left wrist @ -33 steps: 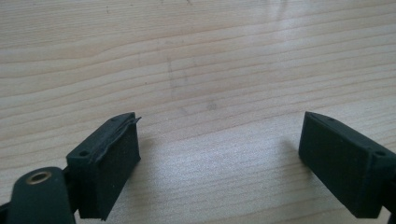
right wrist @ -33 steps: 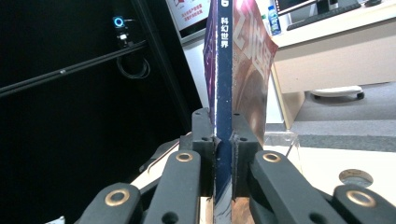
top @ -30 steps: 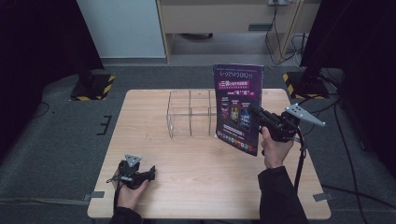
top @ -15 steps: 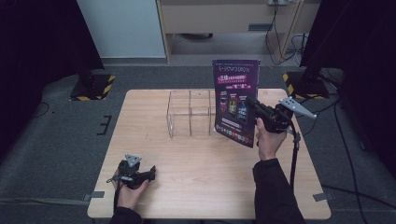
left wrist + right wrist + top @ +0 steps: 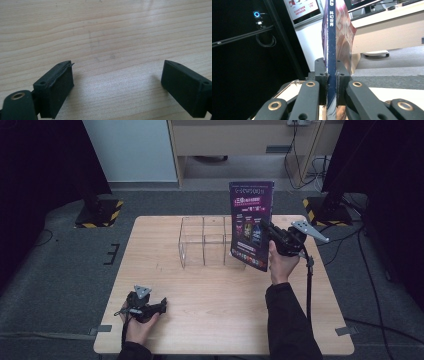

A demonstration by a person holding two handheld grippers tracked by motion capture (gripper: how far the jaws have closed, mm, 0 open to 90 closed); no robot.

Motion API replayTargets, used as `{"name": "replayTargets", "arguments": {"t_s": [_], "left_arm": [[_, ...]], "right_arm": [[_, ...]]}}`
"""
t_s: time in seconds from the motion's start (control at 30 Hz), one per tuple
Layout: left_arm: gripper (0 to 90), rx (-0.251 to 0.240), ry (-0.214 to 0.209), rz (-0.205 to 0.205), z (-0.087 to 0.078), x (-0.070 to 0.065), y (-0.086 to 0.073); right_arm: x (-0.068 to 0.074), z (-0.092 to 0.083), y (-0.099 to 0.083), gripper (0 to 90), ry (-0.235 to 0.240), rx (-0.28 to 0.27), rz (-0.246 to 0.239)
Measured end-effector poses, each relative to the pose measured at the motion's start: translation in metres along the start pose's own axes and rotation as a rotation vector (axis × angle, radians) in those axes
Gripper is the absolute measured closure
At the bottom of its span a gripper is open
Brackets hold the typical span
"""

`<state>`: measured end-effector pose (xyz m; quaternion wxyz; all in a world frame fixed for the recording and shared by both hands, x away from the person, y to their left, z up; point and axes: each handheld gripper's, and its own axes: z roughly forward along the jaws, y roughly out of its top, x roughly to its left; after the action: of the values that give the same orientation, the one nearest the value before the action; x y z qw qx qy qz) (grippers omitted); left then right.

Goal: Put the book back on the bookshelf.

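The right claw [image 5: 270,231] is closed on the spine of the magazine [image 5: 251,222], upright near the surface's far right edge for the organizer [image 5: 205,242], while the left claw [image 5: 161,306] rests open.

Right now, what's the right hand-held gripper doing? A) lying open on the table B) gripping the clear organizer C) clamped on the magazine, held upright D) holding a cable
C: the right hand-held gripper has its jaws pressed on the spine of the magazine, which stands upright beside the clear organizer.
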<state>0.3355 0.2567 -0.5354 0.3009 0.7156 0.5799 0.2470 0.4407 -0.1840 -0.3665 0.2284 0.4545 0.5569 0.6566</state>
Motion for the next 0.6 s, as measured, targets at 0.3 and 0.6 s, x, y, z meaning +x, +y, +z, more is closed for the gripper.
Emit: {"name": "replayTargets", "arguments": {"t_s": [0.3,0.6], "left_arm": [[9.8,0.000,0.000,0.000,0.000,0.000,0.000],[9.8,0.000,0.000,0.000,0.000,0.000,0.000]], "right_arm": [[0.001,0.010,-0.008,84.4,-0.020,-0.024,-0.004],[0.000,0.017,-0.021,84.4,-0.033,-0.004,-0.011]]}}
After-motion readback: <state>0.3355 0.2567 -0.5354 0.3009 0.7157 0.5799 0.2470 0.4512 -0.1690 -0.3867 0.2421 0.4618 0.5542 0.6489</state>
